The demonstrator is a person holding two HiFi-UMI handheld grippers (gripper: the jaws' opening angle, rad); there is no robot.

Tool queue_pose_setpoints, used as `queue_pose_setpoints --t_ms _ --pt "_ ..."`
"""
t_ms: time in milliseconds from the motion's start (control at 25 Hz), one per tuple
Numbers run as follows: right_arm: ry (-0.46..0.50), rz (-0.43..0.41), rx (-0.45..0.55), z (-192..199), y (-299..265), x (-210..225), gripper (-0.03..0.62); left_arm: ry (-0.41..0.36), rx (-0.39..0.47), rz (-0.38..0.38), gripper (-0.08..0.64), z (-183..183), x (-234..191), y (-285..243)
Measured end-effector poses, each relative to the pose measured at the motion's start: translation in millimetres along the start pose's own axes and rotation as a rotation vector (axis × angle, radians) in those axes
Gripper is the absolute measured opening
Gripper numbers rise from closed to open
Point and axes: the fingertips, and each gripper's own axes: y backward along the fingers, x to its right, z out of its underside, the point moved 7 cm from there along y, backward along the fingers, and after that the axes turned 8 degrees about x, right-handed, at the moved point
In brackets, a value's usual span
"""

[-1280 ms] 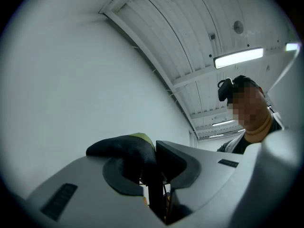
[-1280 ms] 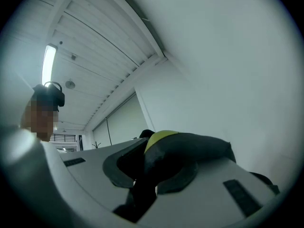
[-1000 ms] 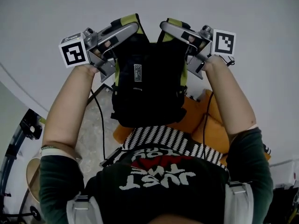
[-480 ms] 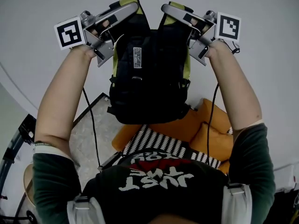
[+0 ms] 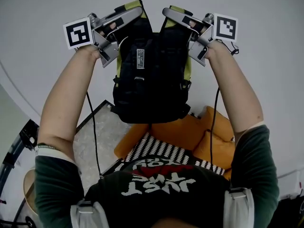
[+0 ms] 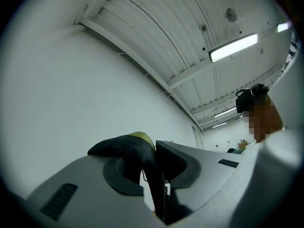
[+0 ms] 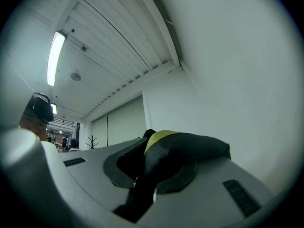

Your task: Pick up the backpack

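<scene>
One black backpack (image 5: 151, 80) with two shoulder straps (image 5: 131, 7) (image 5: 176, 10). Two hand-held grippers: one left gripper (image 5: 136, 12), one right gripper (image 5: 168, 12). Two marker cubes (image 5: 78, 33) (image 5: 225, 27). Two trailing cables (image 5: 93, 127) (image 5: 212, 122).

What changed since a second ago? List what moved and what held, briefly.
The left gripper and right gripper rose a little, carrying the backpack higher, so more of the orange cushion shows beneath it. Nothing was taken hold of or let go: both grippers stay shut on the shoulder straps, and the backpack still hangs between them.
</scene>
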Motion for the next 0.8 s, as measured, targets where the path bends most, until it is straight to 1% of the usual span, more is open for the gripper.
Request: queue_pose_setpoints --t_ms 520,800 --pt "0.01 -0.02 -0.009 0.9 -0.9 0.1 0.069 -0.03 0.006 -0.031 0.084 0.8 -0.6 -0.4" --pt "0.013 -0.005 -0.018 1.0 -1.4 -0.3 0.067 -0.022 0.009 -0.034 0.083 0.7 -1.6 0.4"
